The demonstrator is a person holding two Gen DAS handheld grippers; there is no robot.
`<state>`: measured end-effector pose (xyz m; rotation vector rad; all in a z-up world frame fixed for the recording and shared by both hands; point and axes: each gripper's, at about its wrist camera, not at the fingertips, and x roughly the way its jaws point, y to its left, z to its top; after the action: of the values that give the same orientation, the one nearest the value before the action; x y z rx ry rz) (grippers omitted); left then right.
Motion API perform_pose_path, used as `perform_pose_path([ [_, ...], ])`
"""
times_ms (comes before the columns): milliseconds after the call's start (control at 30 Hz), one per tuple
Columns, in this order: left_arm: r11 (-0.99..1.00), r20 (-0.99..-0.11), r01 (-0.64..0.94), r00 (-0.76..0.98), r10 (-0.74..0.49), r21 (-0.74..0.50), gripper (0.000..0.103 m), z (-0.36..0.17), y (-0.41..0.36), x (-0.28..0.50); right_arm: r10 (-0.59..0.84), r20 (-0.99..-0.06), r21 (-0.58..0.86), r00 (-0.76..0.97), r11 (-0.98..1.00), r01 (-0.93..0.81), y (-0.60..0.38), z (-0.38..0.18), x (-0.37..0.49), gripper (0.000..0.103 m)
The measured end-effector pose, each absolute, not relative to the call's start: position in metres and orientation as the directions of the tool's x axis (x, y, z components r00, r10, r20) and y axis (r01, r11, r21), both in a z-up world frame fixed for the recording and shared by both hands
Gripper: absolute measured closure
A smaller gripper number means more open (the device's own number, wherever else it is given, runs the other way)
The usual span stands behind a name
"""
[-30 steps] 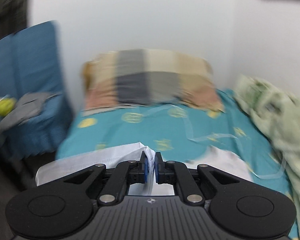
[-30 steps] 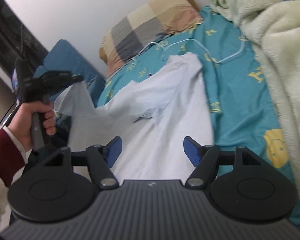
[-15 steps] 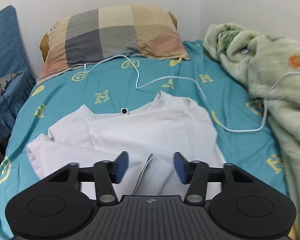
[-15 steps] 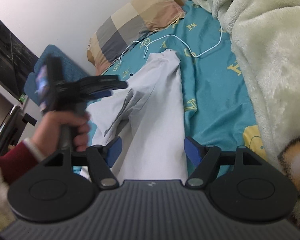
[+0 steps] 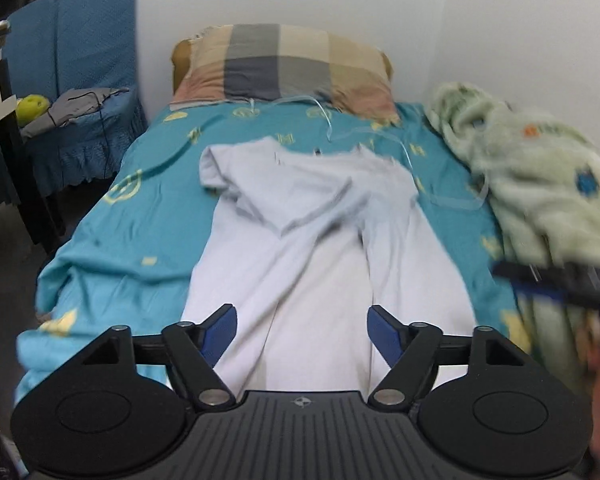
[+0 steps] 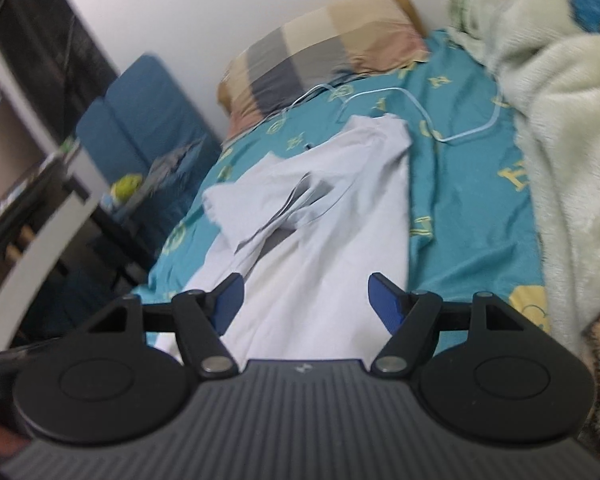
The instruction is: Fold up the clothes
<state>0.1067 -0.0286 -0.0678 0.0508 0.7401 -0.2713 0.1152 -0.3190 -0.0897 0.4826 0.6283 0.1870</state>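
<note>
A white T-shirt [image 5: 312, 232] lies on the teal bedsheet [image 5: 140, 216], both sides folded toward its middle and a sleeve flap lying across the chest. My left gripper [image 5: 302, 330] hangs over the shirt's near hem. Its jaws are opening, with nothing gripped between the blue pads. In the right wrist view the same shirt [image 6: 332, 216] runs away from my right gripper [image 6: 304, 300], which stands open over the lower part of the shirt and holds nothing. A dark blurred shape at the right edge of the left wrist view is the right gripper [image 5: 560, 280].
A checked pillow [image 5: 284, 64] lies at the head of the bed, with a white cable [image 6: 420, 112] looping below it. A pale green fleece blanket [image 5: 540, 184] is heaped along the right side. A blue chair [image 5: 72, 92] with grey cloth and a yellow-green object stands left of the bed.
My left gripper let go of the shirt edge that it pinched, opened wide and drew back toward the foot of the bed. The shirt's left side now lies folded over. My right gripper stayed open.
</note>
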Motion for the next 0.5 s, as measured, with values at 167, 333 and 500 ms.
perform_pose_path([
  [167,0.959,-0.651,0.246,0.708,-0.275,-0.137,0.028,-0.073,-0.005,0.093,0.345,-0.515,0.436,0.785,0.894,-0.107,-0.294,-0.075,0.124,0.031],
  [333,0.957,-0.604,0.254,0.744,-0.286,-0.139,0.028,-0.074,0.015,0.103,0.356,-0.537,0.315,0.765,0.926,-0.210,-0.250,-0.066,0.160,0.031],
  [500,0.948,-0.569,0.255,0.759,-0.317,-0.188,0.028,-0.084,0.042,0.113,0.341,-0.594,0.210,0.729,0.940,-0.270,-0.196,-0.078,0.238,0.033],
])
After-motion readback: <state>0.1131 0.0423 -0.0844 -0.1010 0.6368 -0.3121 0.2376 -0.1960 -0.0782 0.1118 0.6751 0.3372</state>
